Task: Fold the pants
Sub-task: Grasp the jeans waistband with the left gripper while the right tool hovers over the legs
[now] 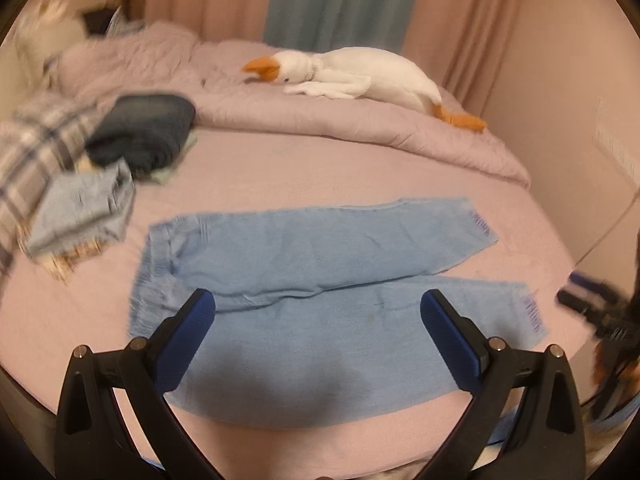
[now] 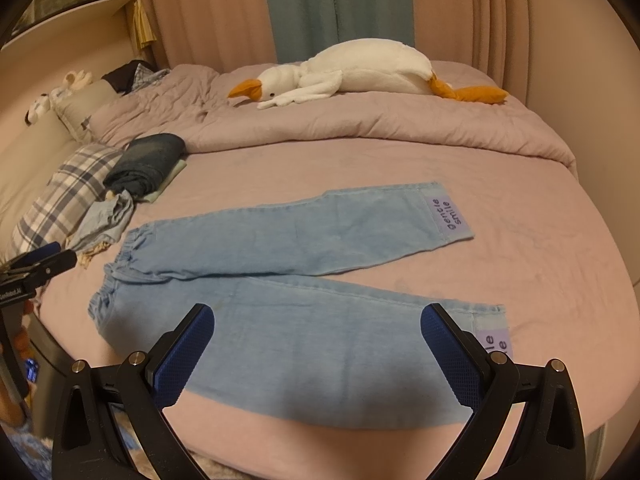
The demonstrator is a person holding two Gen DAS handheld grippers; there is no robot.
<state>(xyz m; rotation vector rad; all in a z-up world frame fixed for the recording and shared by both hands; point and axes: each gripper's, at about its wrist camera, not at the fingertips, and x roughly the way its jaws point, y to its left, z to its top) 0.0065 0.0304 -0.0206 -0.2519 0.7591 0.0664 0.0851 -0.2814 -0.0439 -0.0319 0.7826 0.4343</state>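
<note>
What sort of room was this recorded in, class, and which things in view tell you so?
Most likely a bedroom: the pants lie spread on a bed with a pushed-back duvet, a plush goose on top, and curtains behind.

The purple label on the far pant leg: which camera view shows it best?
The right wrist view: the purple label is sharp there and its words "gentle smile" can be read. In the left wrist view the same label is blurred and unreadable, near the leg's end.

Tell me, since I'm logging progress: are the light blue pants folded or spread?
Spread: the light blue denim pants lie flat on the pink bedsheet, both legs apart, unfolded.
</note>
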